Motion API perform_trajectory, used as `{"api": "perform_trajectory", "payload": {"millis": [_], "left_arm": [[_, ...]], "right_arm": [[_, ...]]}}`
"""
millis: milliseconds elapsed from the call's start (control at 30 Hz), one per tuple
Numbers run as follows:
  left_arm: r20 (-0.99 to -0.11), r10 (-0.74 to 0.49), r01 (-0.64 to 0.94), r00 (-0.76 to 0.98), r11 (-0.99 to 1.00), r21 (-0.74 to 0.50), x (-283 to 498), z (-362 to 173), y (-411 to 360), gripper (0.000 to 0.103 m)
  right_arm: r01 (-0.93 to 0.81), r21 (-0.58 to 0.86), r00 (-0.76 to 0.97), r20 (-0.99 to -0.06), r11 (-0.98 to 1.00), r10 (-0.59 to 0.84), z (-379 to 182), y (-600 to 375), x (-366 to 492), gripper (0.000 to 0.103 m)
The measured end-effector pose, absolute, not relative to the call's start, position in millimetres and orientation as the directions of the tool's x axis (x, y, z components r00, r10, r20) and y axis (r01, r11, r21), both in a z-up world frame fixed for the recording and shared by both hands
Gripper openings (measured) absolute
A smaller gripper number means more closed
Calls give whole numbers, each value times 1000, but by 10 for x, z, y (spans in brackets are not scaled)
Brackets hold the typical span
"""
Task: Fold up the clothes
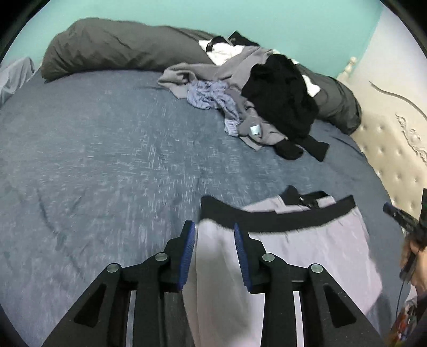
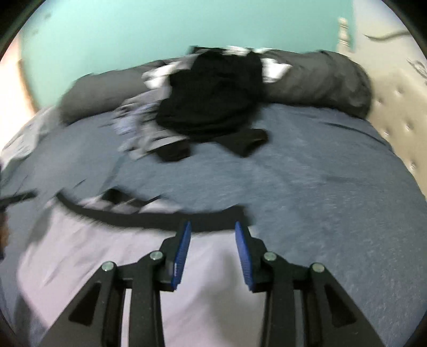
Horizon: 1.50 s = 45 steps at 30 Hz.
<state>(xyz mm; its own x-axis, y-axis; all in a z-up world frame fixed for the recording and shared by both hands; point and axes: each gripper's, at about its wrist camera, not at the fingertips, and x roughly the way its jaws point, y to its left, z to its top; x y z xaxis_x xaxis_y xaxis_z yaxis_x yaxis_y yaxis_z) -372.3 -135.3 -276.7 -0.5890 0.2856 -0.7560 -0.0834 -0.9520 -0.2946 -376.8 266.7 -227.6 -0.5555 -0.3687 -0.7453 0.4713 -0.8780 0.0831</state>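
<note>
One bed, covered by a blue-grey sheet (image 1: pixel 106 160), spread wide across both views. One cream tufted headboard (image 1: pixel 395 149) along the right edge, under a teal wall (image 1: pixel 240 16). Two dark grey pillows on the far side: a long one (image 1: pixel 112 50) at the left, a second (image 1: pixel 339 106) at the right near the headboard.

Between those pillows, one heap of unfolded clothes (image 1: pixel 240 93); exact count of pieces not clear. At least four colours: a black garment (image 1: pixel 280 98) on top, a grey one (image 1: pixel 208 72) beneath, a pale blue patterned piece (image 1: pixel 208 96) on the left side, something white (image 1: pixel 224 53) at the back. Blurred in the right wrist view, with the black garment (image 2: pixel 210 98) uppermost there too.

Well apart from the heap, at the near edge of the bed, one pair of light lavender shorts (image 1: pixel 307 253) lying flat, black waistband (image 1: pixel 277 219) toward the heap.

Two grippers, both with blue pads. Left gripper (image 1: pixel 214 227) over the left edge of the shorts, jaws apart, cloth showing between them, not pinched. Right gripper (image 2: pixel 212 225) over the waistband's right end, jaws likewise apart, nothing clamped.

One hand (image 1: pixel 416 267) at the far right of the left wrist view, wrapped around a black handle.
</note>
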Motion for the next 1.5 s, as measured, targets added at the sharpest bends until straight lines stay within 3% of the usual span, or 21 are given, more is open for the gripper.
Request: {"api": "perform_trajectory", "payload": {"millis": [133, 333, 500, 600, 900, 967, 1033, 1233, 1500], "left_arm": [[-703, 343, -88, -623, -924, -373, -3239, -2652, -1391, 34], [-690, 391, -112, -609, -904, -413, -2543, -2790, -1251, 34], [-691, 345, -85, -635, -920, -382, -2130, -2922, -1264, 34], [-669, 348, -46, -657, -904, -425, -1929, -3034, -1343, 34], [-646, 379, -67, -663, -889, -453, -1747, -3176, -1332, 34], [-643, 376, -72, -667, -892, -447, -1754, -3169, -1336, 35], [-638, 377, -73, -671, -891, -449, -1761, -3164, -1353, 37], [-623, 364, -52, -692, -887, -460, -1721, -3141, -1477, 43], [-615, 367, -24, -698, -870, -492, -1730, -3191, -1636, 43]], "right_arm": [[545, 170, -459, -759, -821, -462, -2333, 2419, -3047, 22], [509, 217, -419, -783, -833, -460, -2649, 2131, -2482, 19], [452, 240, -412, -799, -859, -439, -2921, 1928, -2131, 19], [416, 252, -406, -808, -874, -426, -3083, 1807, -1920, 19], [340, 254, -375, -846, -905, -379, -3555, 1700, -2148, 17], [368, 197, -396, -851, -909, -345, -3532, 1636, -2096, 17], [349, 229, -392, -845, -909, -364, -3450, 1690, -2107, 16], [319, 277, -434, -807, -906, -400, -3178, 1788, -2195, 3], [328, 218, -387, -857, -919, -341, -3448, 1603, -2221, 0]]}}
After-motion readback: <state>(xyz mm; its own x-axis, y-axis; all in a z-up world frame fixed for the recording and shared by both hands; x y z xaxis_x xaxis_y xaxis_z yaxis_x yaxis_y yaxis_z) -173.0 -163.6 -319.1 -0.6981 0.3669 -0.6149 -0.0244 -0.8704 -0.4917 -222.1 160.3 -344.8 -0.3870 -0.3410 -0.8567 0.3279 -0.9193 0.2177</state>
